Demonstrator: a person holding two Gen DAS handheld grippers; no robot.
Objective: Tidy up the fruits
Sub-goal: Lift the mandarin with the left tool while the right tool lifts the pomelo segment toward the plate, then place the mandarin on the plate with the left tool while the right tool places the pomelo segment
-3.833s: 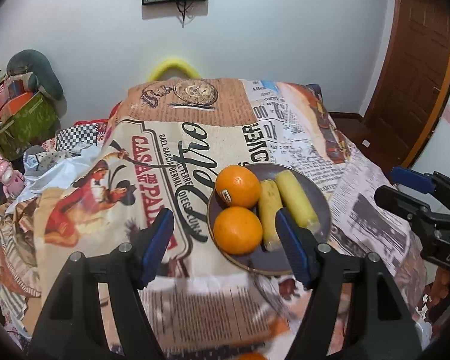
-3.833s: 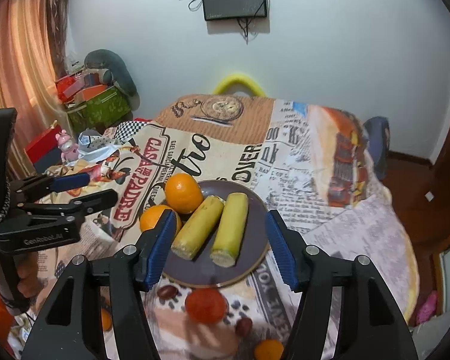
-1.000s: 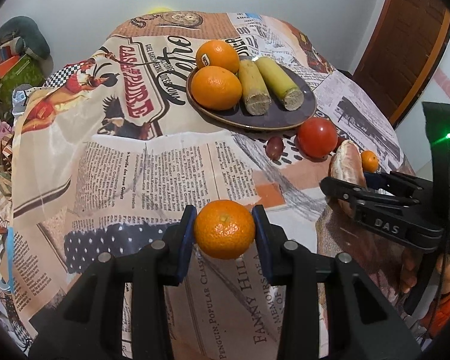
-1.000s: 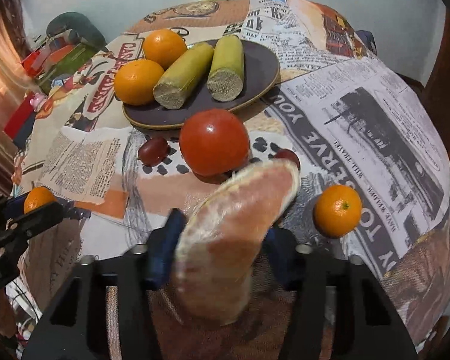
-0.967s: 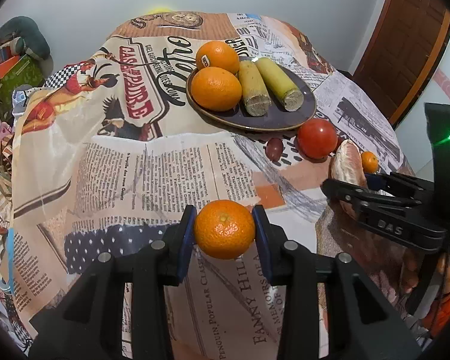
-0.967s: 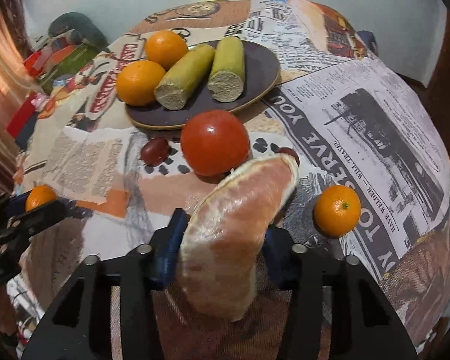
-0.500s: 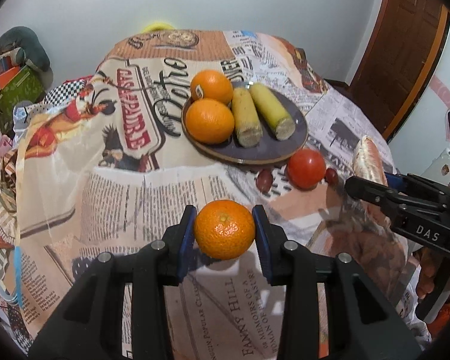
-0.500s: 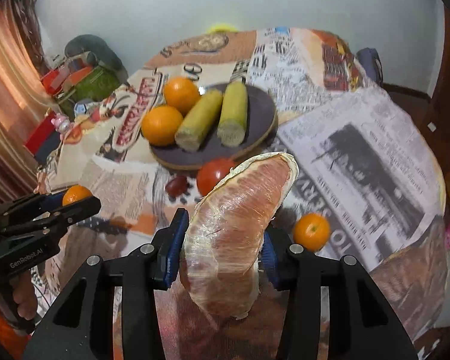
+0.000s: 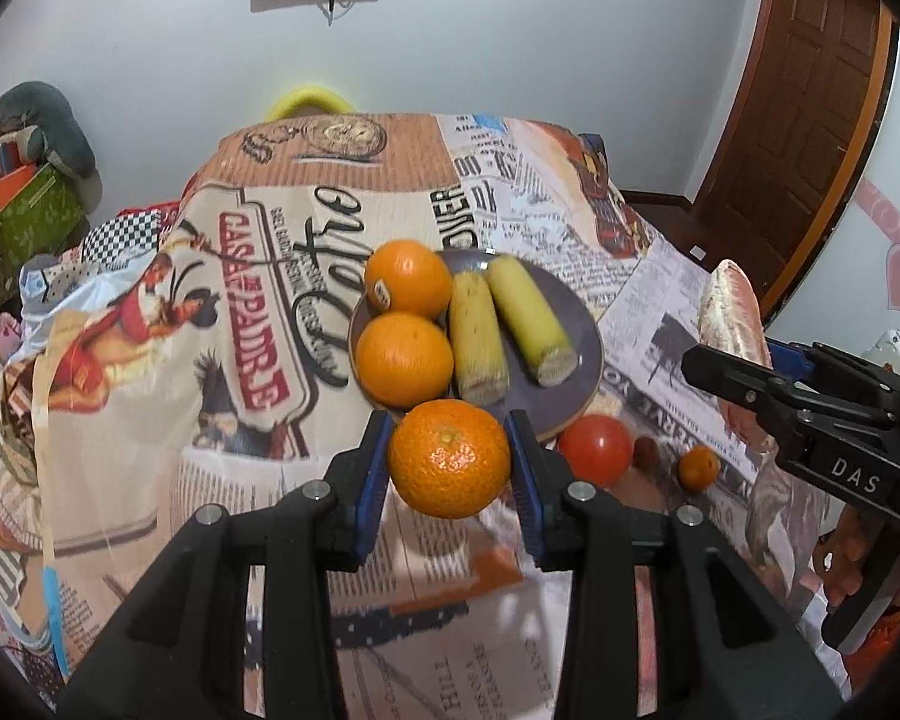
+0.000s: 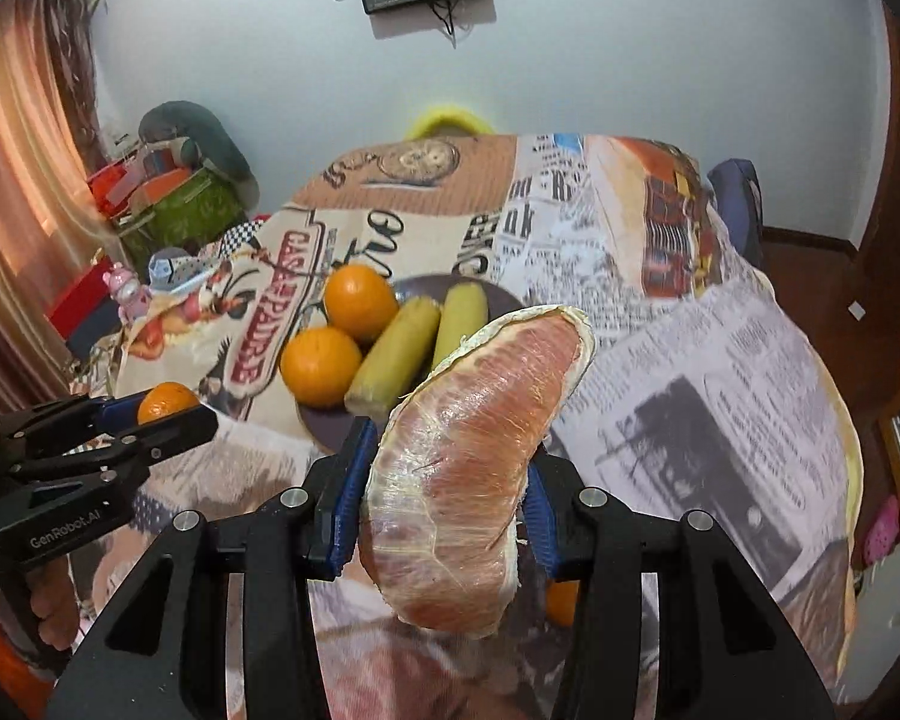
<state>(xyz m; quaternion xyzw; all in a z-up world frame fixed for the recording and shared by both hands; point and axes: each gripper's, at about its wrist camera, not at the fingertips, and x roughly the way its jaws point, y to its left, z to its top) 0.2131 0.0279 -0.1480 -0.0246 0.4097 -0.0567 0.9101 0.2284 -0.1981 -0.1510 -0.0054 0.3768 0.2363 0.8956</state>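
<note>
- Left gripper [image 9: 449, 461] clamps a mandarin [image 9: 449, 457], held above the tablecloth [image 9: 150, 360].
- Right gripper [image 10: 444, 498] clamps a peeled grapefruit wedge [image 10: 474, 462].
- Only the left view shows the tomato [image 9: 594, 449] beside the plate [image 9: 582, 348].

Two oranges [image 9: 403, 358], two corn cobs [image 9: 477, 339], two mandarins [image 9: 449, 458]

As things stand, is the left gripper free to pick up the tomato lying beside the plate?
Probably not. The left gripper is already shut on a mandarin, so its jaws are full. The tomato itself lies uncovered on the cloth beside the plate, with nothing over it.
</note>
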